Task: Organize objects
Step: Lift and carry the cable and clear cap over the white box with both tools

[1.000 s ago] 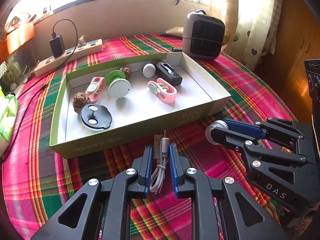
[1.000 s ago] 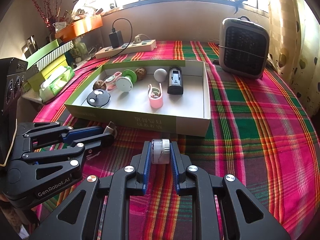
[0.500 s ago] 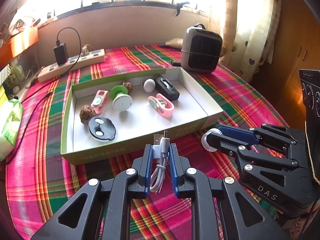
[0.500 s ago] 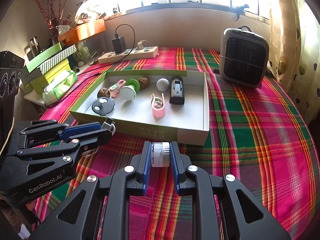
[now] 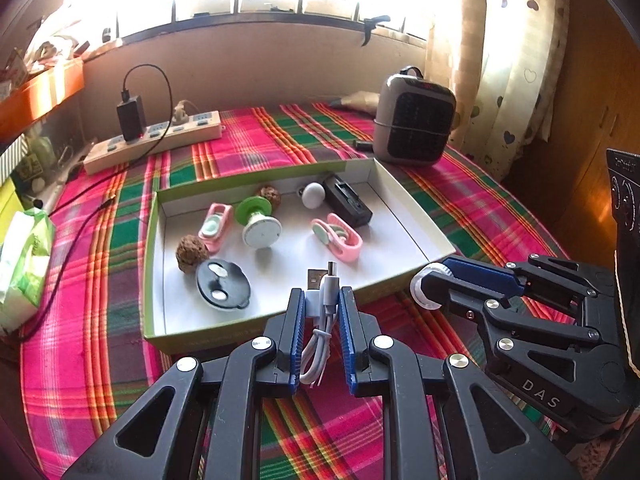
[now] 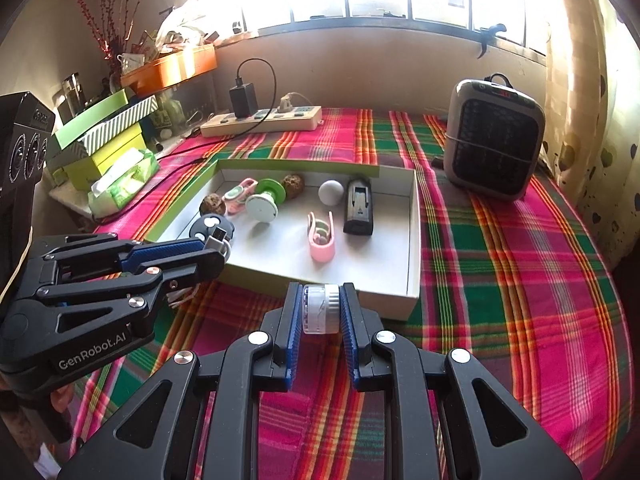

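A shallow green-edged white box (image 5: 400, 208) (image 6: 414, 240) lies on the plaid cloth and holds several small items: pink clips, a green-and-white spool, brown balls, a white ball, a black device and a black disc. My left gripper (image 5: 322, 300) is shut on a coiled white USB cable (image 5: 326, 308), held above the box's near edge; it also shows in the right wrist view (image 6: 218, 246). My right gripper (image 6: 320, 308) is shut on a small clear round jar (image 6: 320, 308) with a white lid, just short of the box's near wall; it shows in the left wrist view (image 5: 424, 286).
A grey heater (image 5: 414, 118) (image 6: 494, 144) stands at the back right. A power strip (image 5: 156, 140) with a black charger lies at the back. A green tissue pack (image 5: 24, 256) and stacked boxes (image 6: 104, 136) sit at the left.
Both grippers have risen and drawn back a little with their objects held. The box now looks smaller and further off in both views.
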`<state>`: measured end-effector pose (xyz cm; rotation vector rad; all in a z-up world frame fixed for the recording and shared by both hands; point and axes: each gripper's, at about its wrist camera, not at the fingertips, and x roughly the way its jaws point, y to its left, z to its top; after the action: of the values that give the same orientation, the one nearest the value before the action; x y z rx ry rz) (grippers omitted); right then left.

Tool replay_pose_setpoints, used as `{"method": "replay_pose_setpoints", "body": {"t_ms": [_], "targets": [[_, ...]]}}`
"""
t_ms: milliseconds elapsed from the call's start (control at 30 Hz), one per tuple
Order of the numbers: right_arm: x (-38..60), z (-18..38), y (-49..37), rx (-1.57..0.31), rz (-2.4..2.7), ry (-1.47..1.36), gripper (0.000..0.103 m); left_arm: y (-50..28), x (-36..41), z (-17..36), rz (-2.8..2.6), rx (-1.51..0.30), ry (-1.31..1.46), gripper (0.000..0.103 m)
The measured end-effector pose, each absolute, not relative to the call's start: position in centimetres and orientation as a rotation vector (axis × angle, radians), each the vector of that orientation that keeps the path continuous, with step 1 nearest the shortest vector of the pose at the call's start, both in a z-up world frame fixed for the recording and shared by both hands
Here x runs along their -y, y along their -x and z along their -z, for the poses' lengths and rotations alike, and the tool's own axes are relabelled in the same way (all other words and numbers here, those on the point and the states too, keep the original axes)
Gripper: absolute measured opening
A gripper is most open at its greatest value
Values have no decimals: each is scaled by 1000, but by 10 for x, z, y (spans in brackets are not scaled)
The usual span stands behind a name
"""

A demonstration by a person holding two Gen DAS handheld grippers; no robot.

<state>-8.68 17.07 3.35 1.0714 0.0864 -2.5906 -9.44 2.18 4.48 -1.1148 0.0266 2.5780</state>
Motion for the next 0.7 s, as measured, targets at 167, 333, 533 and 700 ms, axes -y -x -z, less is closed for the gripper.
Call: {"method": "replay_pose_setpoints", "body": {"t_ms": [167,333,533,700], "targets": [[-170,-37,92,-84,2594,-1063,20,100,-18,-49,-2590,-21,1104,15],[-170,-39,98,-87,2599,-1059,20,109,-15,-48,-2587,-12,1110,15],[-170,-41,106,-91,2607,-1060,20,117,-13,-47,-2585,1,1122,15],[-171,-41,113,-97,2612,-1064,20,124,-12,-45,-2581,11,1136,15]]}}
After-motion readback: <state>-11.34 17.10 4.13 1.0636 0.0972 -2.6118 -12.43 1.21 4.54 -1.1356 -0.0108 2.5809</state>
